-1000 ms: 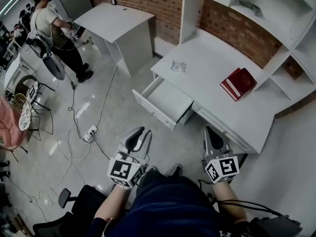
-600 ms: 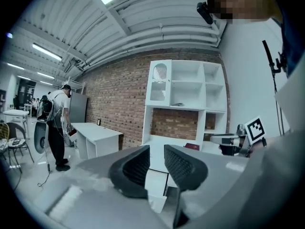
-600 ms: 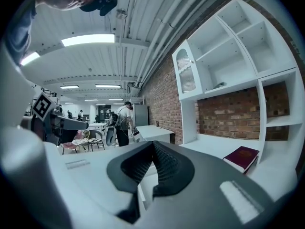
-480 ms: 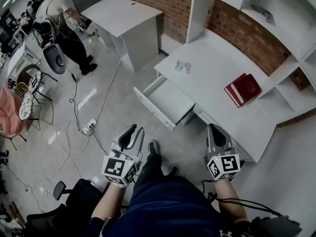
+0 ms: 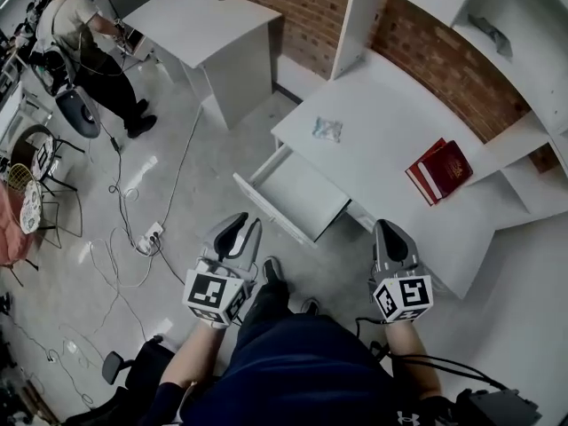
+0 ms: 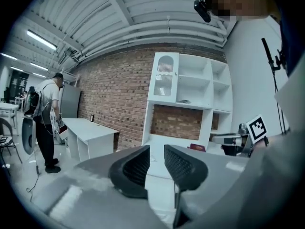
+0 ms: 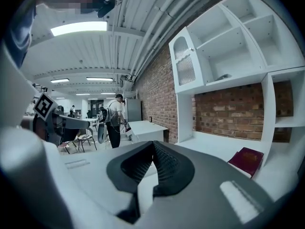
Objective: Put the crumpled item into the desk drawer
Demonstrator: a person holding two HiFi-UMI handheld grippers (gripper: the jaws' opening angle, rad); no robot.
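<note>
Your left gripper jaws apart, empty; right gripper closed, empty. Only head view shows one crumpled item, 1 o'clock from one drawer.

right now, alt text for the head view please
Two empty handheld grippers, left gripper with jaws apart, right gripper shut, face a white desk with an open drawer. A crumpled clear plastic item and a red book lie on it.

Count: 2 hand-held grippers, 1 crumpled item, 1 open drawer, 1 red book, 2 white worktops, 1 person, 1 floor power strip.
</note>
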